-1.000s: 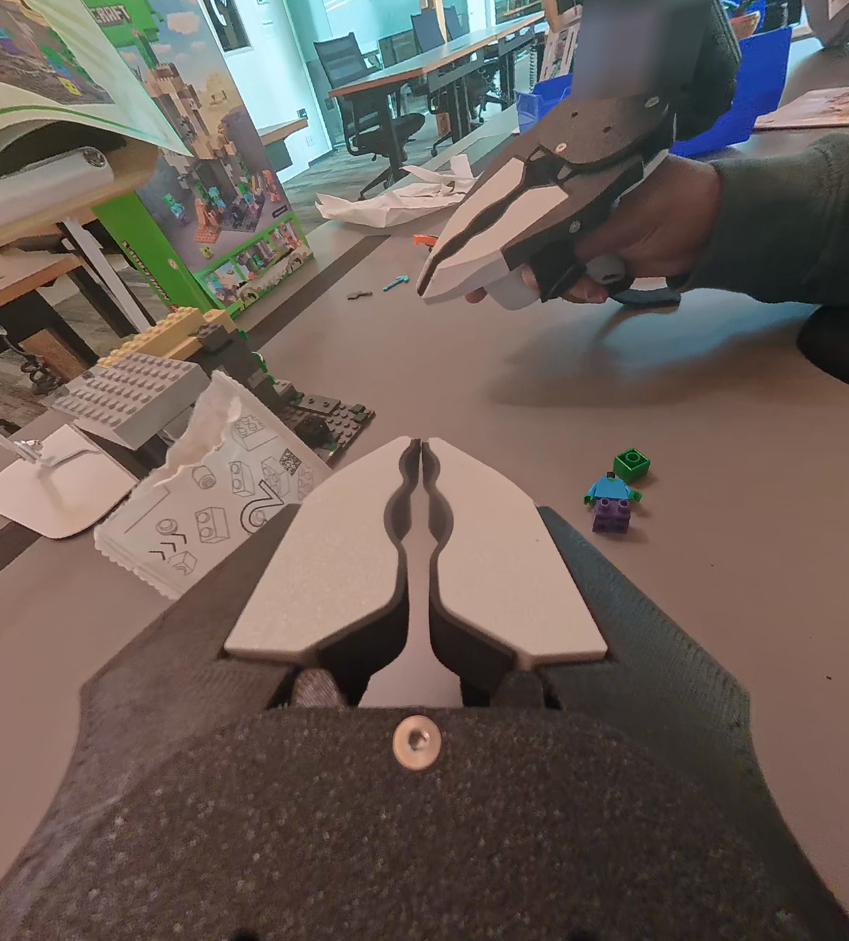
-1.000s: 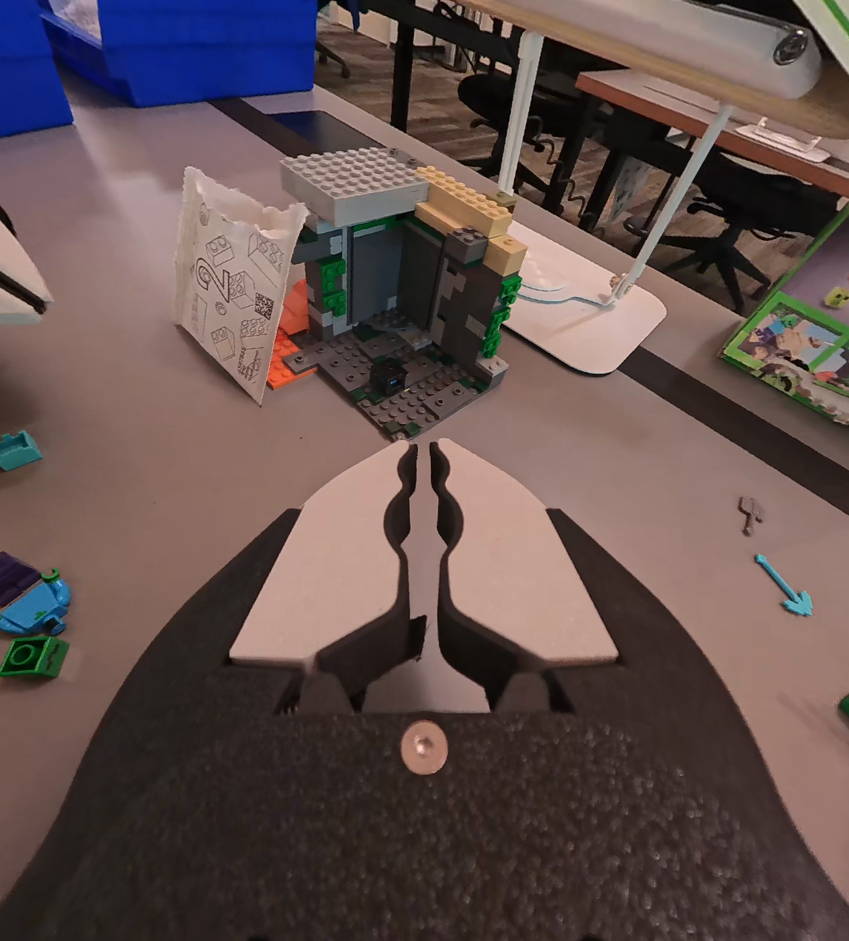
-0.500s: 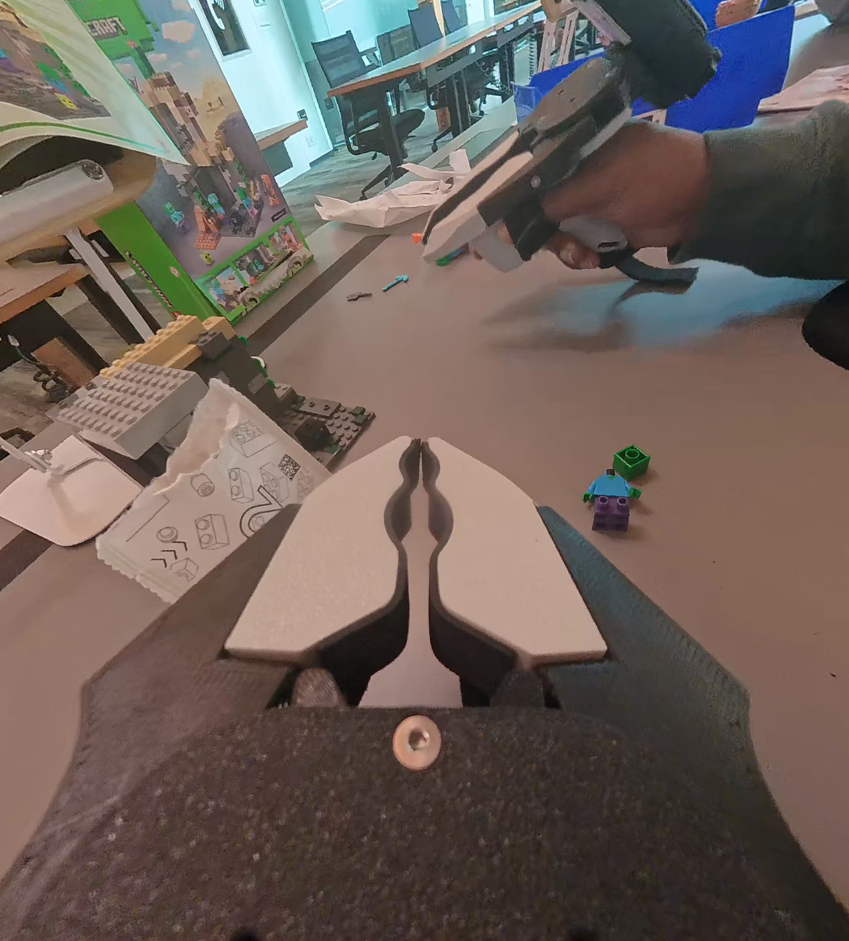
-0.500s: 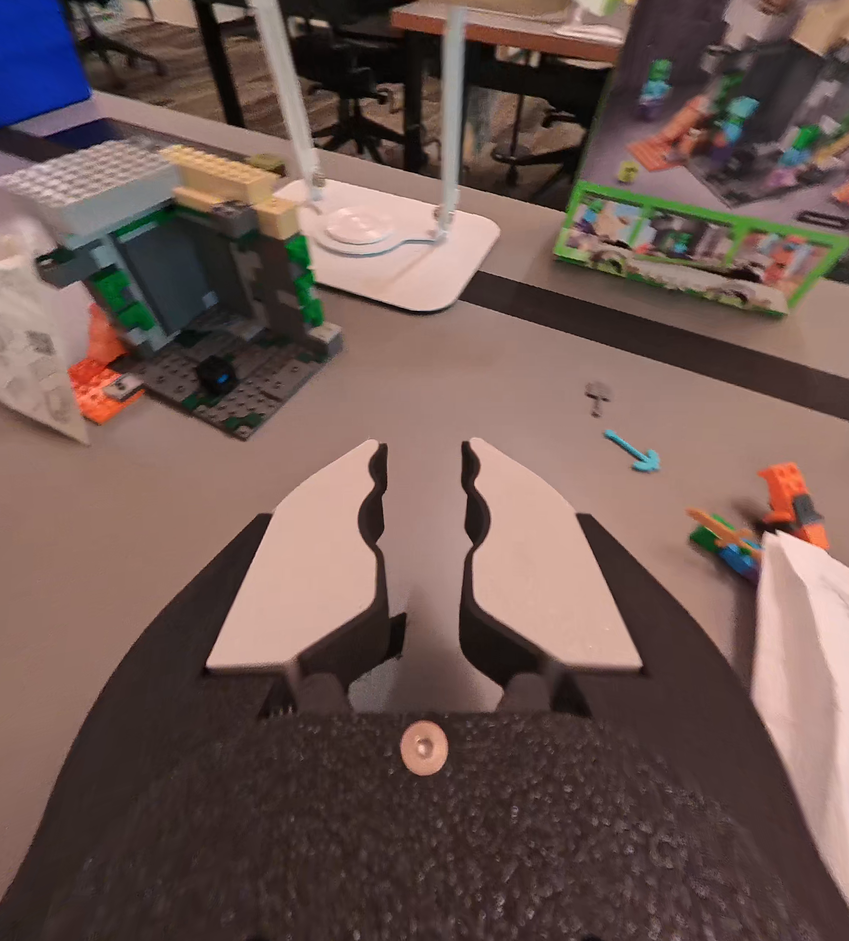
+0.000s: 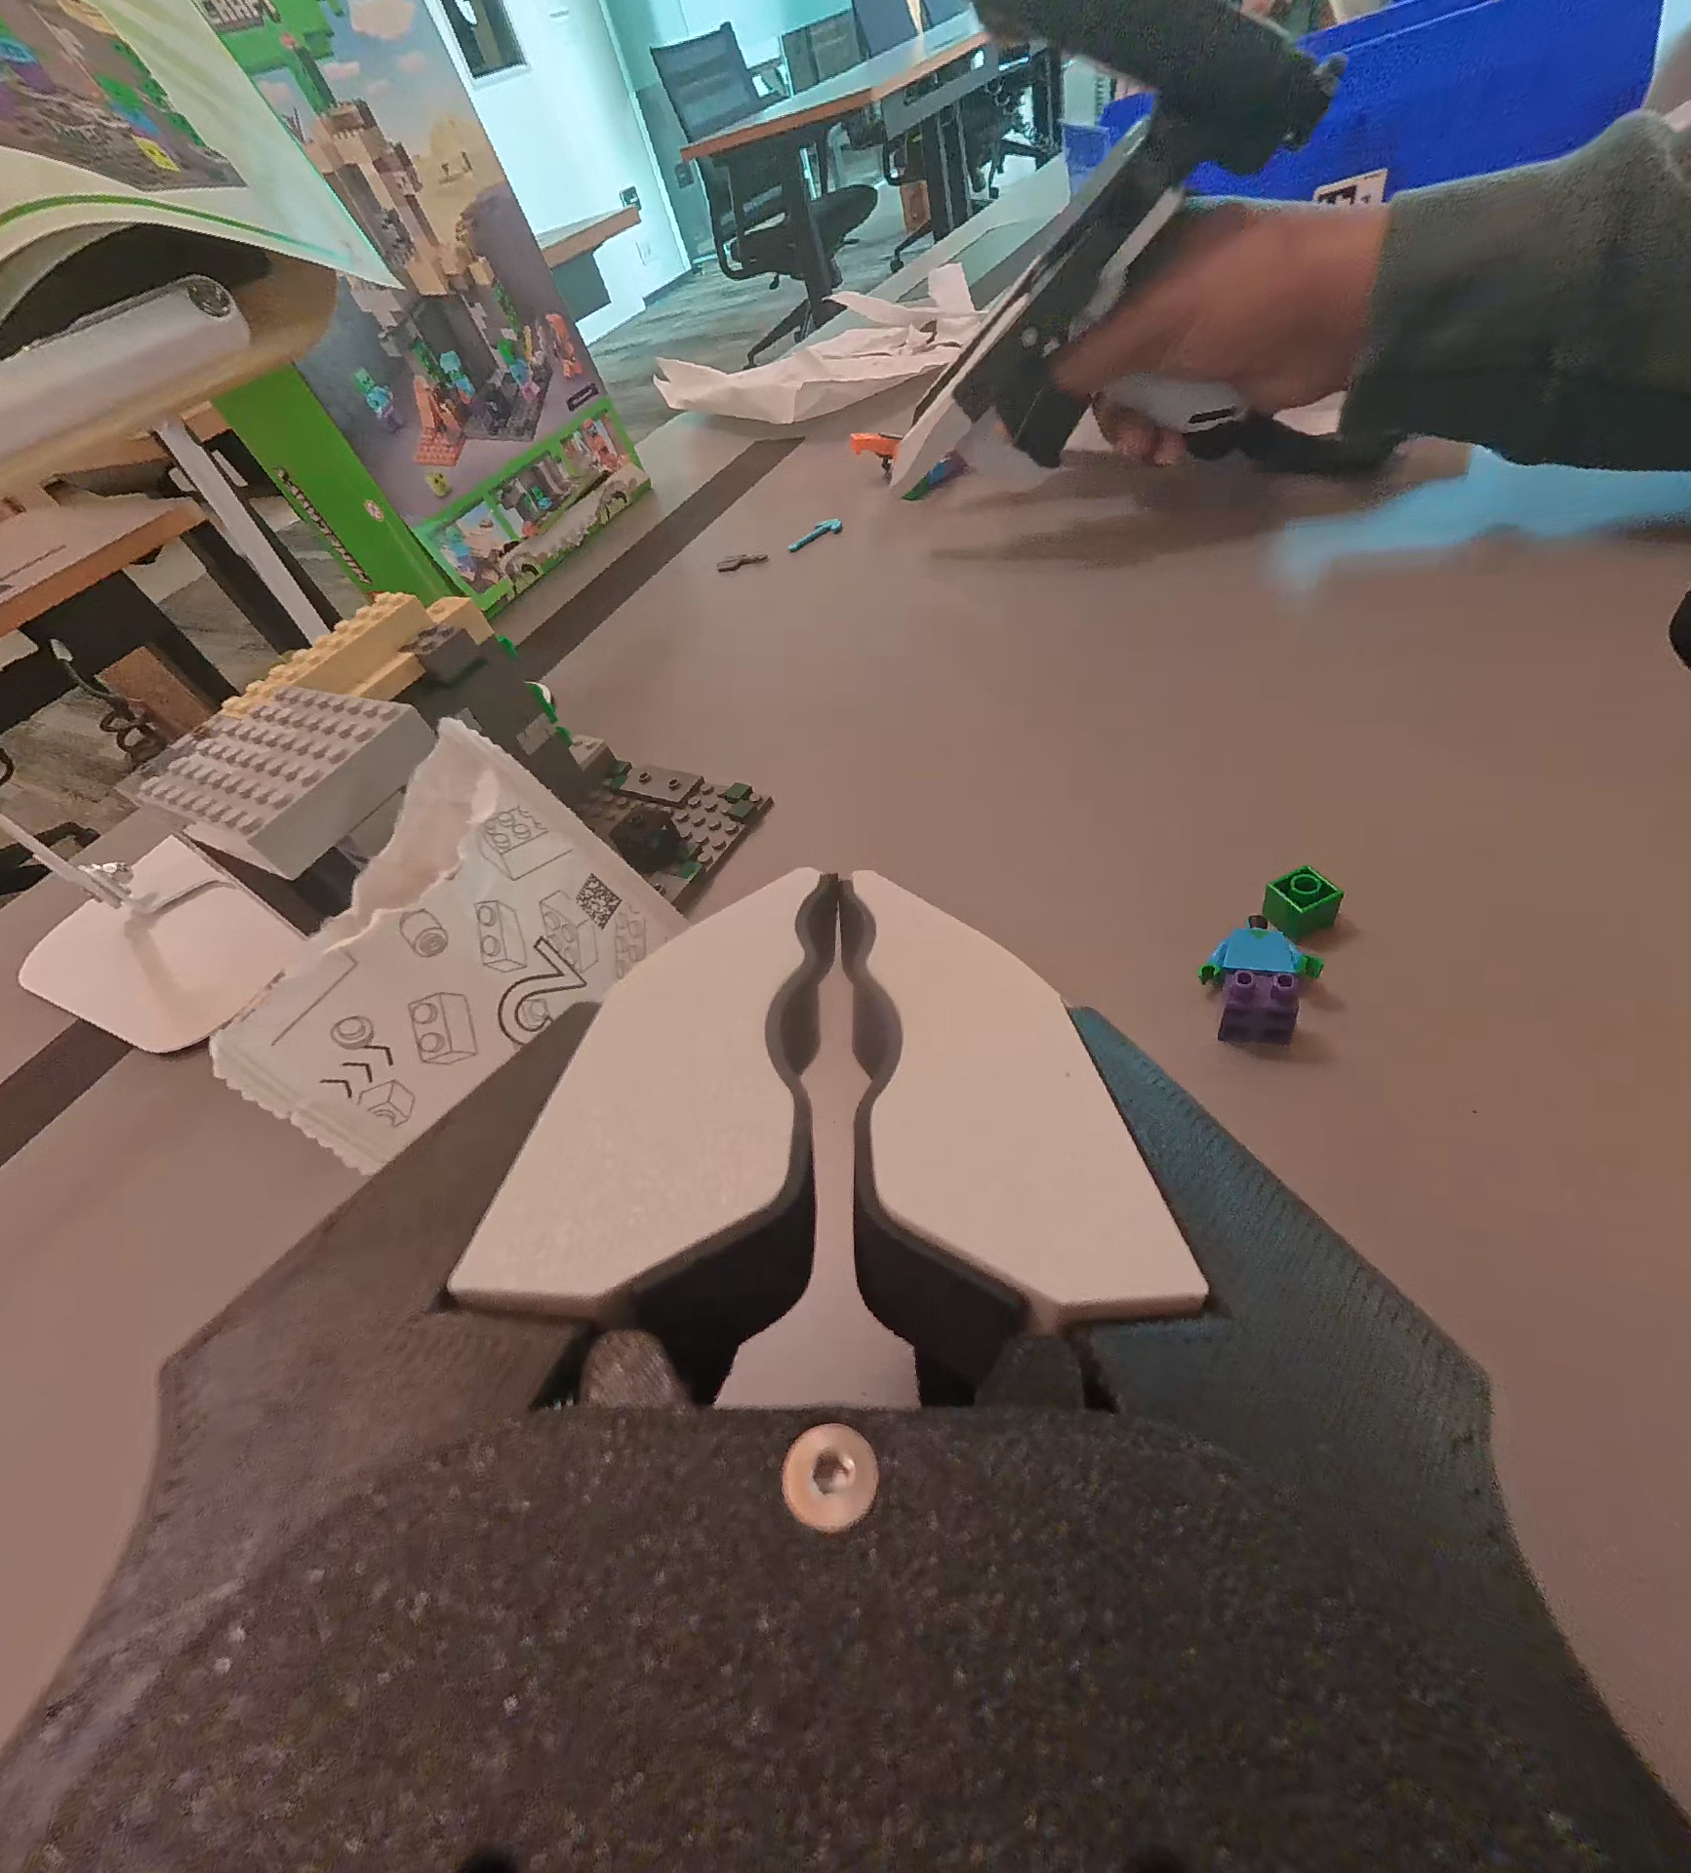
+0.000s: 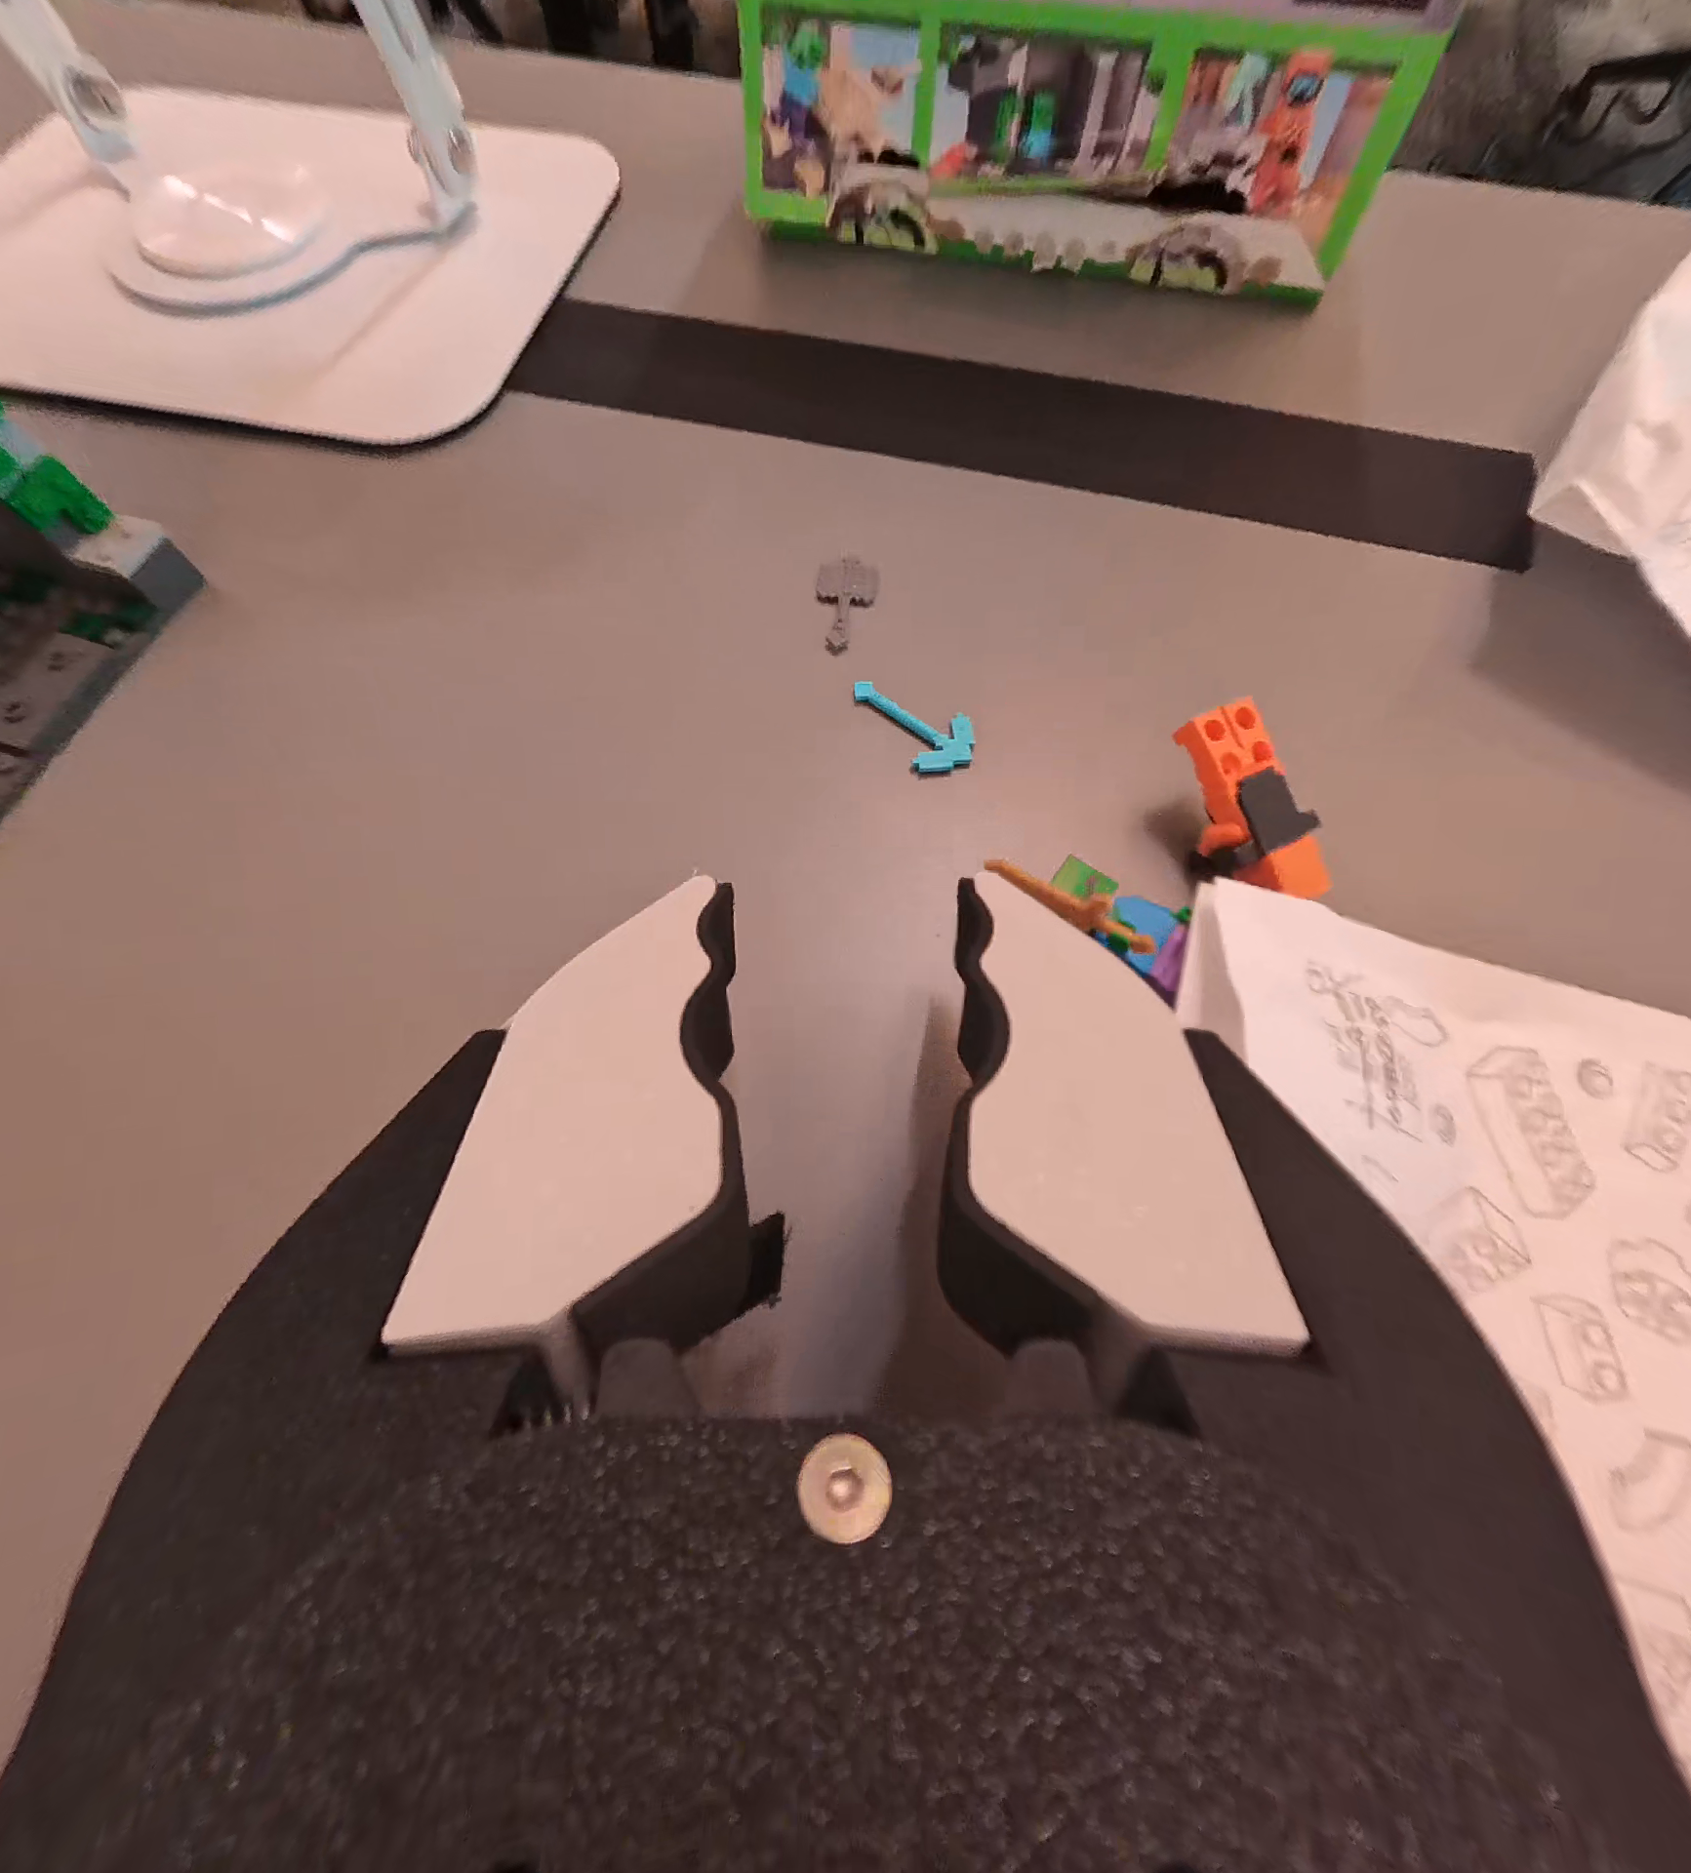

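My left gripper [image 5: 837, 880] is shut with nothing between its pads, low over the grey table [image 5: 1023, 730]. A headless toy figure with a blue torso and purple legs [image 5: 1257, 973] and a small green brick [image 5: 1303, 902] lie to its right. My right gripper [image 6: 843, 892] is open and empty, close above the table. A toy figure with a green head and a brown sword [image 6: 1105, 912] lies just past its right fingertip. A turquoise pickaxe [image 6: 922, 728] and a grey axe [image 6: 845, 598] lie ahead, an orange figure [image 6: 1252, 801] to the right. The right gripper also shows in the left wrist view [image 5: 932, 456], held by a hand.
A brick-built cave model [image 5: 334, 730] and a torn white paper bag [image 5: 456, 973] stand left of my left gripper. A white stand base [image 6: 243, 264], a green toy box [image 6: 1054, 142] and white paper bags [image 6: 1530, 1216] surround my right gripper. Blue bins [image 5: 1449, 101] stand at the back. One gripper's finger ends stand about 35 cm off the other's. The left gripper is farther from the turquoise pickaxe [image 6: 922, 728], some 35 cm, than the right, some 6 cm. Seen from the left wrist view [image 5: 819, 530] as well.
My right gripper swung right, away from the cave model, came down toward the small figures and opened its jaws. My left gripper stayed still and shut.
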